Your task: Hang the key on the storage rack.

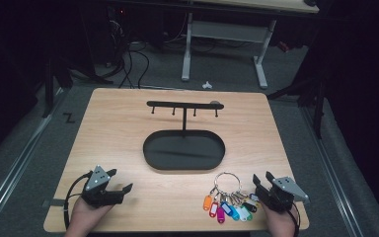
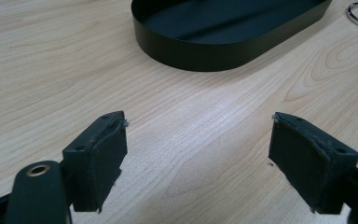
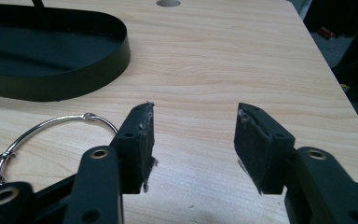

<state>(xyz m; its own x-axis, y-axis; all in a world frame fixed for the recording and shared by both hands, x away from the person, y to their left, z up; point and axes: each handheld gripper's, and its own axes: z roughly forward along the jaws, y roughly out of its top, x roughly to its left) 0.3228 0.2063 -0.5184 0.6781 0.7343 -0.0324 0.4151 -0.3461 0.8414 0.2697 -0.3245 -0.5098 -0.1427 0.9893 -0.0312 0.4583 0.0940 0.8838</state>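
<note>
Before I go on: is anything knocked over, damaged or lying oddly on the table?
Nothing stands out. The key ring lies flat by the right gripper, the hook stand is upright in its black tray, and both grippers are open and empty.

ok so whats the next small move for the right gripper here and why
Probably swing the right gripper a little to its left and lower it over the key ring. Its jaws stand open with bare table between them, while the ring lies just beside its left jaw, untouched, with the hook stand waiting beyond the tray.
</note>
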